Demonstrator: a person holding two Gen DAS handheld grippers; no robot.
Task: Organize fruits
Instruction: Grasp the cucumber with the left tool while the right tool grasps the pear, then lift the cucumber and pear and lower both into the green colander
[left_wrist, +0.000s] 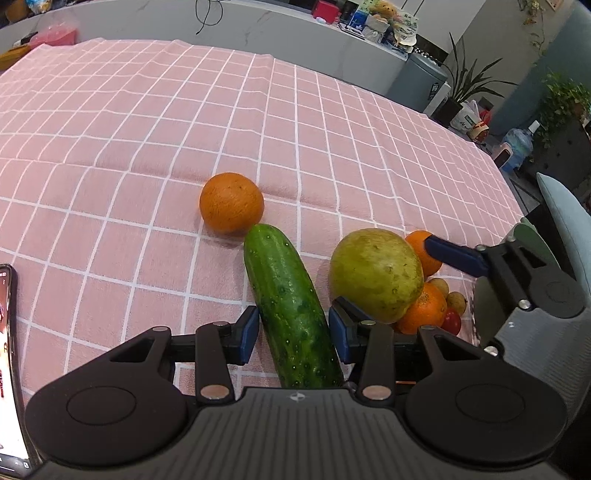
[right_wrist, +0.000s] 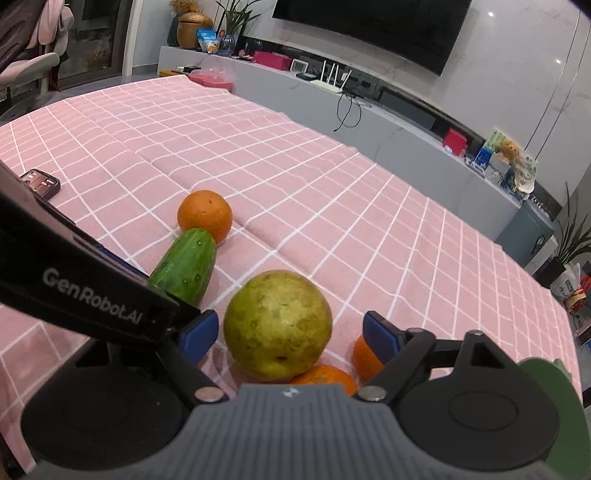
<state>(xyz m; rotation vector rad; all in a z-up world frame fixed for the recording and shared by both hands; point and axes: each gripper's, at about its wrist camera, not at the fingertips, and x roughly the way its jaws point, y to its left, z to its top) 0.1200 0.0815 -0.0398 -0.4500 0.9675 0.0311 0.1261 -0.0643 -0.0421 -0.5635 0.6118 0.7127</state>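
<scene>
Left tongs (left_wrist: 291, 334): fingers apart, straddling the near half of the cucumber (left_wrist: 291, 310); pads sit just beside its flanks, no clear squeeze, so I'd call it bracketed, not gripped

Cucumber lies on the bench (left_wrist: 110, 147) cloth, long axis running straight out along the left tongs' line, leaning slightly left at the far end. That alignment is what the next move turns on: closing here would pinch across the short axis near the butt end, so the far end could droop or swing; a bite nearer mid-length looks safer

Right tongs (right_wrist: 290, 336): also apart, around the guava (right_wrist: 277, 325), one finger each side with clear gaps. Guava rides on top of a pile at the near right edge of the bench: oranges (left_wrist: 421, 306) under it, a few longans (left_wrist: 456, 299) and a small red fruit (left_wrist: 451, 321) tucked beside. Can't tell if a bowl or plate holds that pile, none shows

Left tongs are nearer the cucumber, right nearer the guava; their fingers nearly meet between the two, so collision risk if both move

Further out, the cucumber tip touches a lone orange (left_wrist: 232, 203) mid-bench; lifting may nudge it rolling

Phone (right_wrist: 40, 184) at the left edge, well apart
</scene>
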